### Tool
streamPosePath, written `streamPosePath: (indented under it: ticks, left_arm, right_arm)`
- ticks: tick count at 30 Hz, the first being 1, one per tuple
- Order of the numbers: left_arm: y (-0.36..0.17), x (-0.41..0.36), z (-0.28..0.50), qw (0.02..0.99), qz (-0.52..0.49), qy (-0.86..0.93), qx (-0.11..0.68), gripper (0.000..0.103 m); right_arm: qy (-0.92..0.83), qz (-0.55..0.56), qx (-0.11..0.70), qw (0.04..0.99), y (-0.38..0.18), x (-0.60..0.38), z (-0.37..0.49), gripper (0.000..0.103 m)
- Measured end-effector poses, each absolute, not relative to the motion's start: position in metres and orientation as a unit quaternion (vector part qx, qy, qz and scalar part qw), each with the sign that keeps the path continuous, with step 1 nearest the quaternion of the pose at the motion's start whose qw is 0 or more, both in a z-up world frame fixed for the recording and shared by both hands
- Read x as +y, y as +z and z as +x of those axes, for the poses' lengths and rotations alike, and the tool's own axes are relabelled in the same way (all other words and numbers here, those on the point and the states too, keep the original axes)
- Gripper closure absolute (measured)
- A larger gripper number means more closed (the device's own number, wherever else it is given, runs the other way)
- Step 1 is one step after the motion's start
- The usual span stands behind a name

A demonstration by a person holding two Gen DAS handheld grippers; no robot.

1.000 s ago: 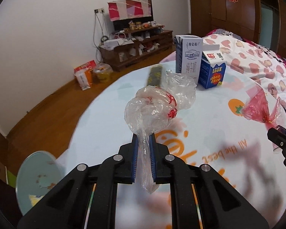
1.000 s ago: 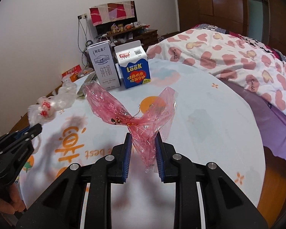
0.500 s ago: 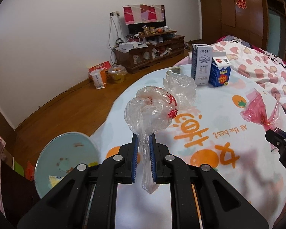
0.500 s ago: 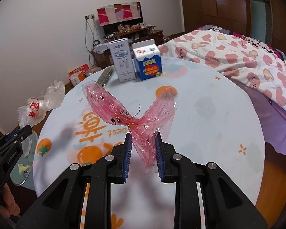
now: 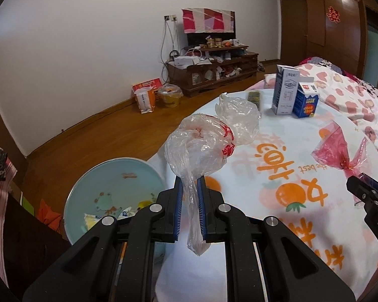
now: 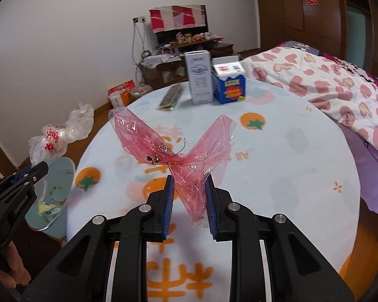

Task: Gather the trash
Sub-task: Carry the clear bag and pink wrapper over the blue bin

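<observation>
My left gripper [image 5: 189, 188] is shut on a clear plastic bag [image 5: 204, 143] with red print, held in the air over the table's left edge. The bag also shows in the right wrist view [image 6: 60, 133]. My right gripper [image 6: 189, 188] is shut on a crumpled pink cellophane wrapper [image 6: 174, 148], held above the round table [image 6: 289, 151]. The wrapper also shows at the right of the left wrist view [image 5: 337, 148]. A light blue trash bin [image 5: 113, 191] with some scraps inside stands on the floor beside the table, below and left of the left gripper.
A white carton [image 6: 199, 78] and a blue milk carton [image 6: 229, 85] stand at the table's far side, with a flat dark packet [image 6: 172, 97] beside them. A bed with a heart quilt [image 6: 327, 83] is to the right. A wooden TV stand [image 5: 211, 73] lines the far wall.
Both grippers have drawn back from the table and to the left with their loads. The blue bin has come further into view under the left gripper.
</observation>
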State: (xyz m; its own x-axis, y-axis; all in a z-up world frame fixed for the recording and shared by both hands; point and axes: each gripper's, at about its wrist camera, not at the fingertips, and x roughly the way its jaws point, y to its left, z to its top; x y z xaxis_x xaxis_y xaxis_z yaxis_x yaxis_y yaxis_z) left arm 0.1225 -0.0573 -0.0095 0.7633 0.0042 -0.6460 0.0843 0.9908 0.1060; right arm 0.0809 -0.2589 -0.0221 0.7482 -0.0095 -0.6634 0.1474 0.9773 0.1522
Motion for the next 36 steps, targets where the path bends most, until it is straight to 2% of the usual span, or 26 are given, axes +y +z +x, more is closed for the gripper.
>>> streamPosePath:
  ticks: [36]
  left_arm:
    - [-0.036,0.073,0.099,0.925,0.012,0.091,0.369,0.091]
  right_arm:
    - [0.088,0.035,0.362,0.927,-0.021,-0.112,0.092,0.078]
